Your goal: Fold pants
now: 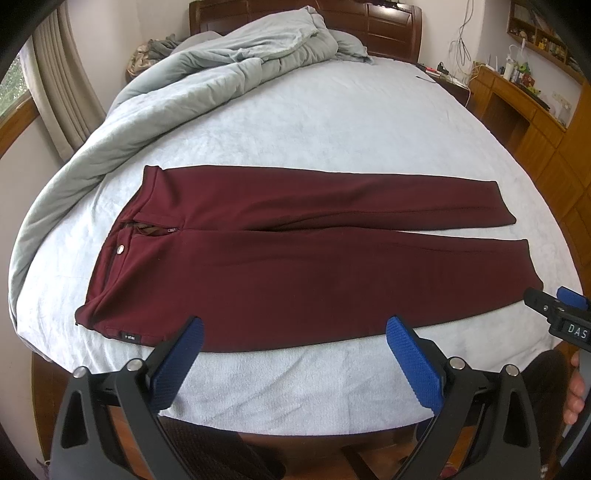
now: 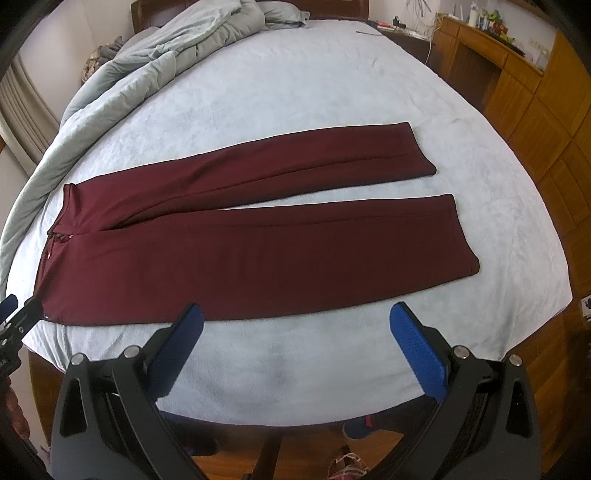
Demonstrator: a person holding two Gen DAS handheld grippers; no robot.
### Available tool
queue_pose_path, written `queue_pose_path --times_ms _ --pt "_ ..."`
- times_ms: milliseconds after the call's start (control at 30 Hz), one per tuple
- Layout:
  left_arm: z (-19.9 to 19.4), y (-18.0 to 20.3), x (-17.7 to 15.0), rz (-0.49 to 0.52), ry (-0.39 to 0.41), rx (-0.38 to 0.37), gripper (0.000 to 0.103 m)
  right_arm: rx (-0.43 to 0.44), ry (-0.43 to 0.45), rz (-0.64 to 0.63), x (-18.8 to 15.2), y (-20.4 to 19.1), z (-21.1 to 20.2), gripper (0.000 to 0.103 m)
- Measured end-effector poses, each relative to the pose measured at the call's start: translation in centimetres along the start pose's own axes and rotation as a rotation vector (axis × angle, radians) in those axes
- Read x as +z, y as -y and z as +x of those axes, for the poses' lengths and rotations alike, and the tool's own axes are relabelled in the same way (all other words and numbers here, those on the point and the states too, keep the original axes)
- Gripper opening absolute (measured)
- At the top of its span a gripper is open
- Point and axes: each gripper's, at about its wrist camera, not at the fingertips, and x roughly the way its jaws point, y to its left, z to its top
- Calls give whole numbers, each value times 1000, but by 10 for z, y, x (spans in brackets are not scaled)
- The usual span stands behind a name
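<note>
Dark red pants (image 1: 295,258) lie flat on the pale blue bed (image 1: 295,129), waistband to the left and both legs stretched to the right with a narrow gap between them. My left gripper (image 1: 293,328) hovers open above the near edge of the pants, close to the waist end, with nothing between its blue pads. In the right wrist view the same pants (image 2: 258,254) run across the bed (image 2: 295,92). My right gripper (image 2: 295,317) hangs open over the near edge by the lower leg, its jaws wide apart and empty.
A crumpled grey duvet (image 1: 184,74) is heaped along the left and far side of the bed. A wooden headboard (image 1: 388,26) stands at the back. Wooden desk and cabinets (image 1: 535,110) line the right wall. The wooden bed frame (image 2: 48,376) edges the near side.
</note>
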Motion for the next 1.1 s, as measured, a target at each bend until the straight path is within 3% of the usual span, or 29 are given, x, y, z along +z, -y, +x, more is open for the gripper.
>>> queue_pose_path --times_ms 1100 --pt "-1 3 3 18 31 33 99 2 -2 1 1 2 0 100"
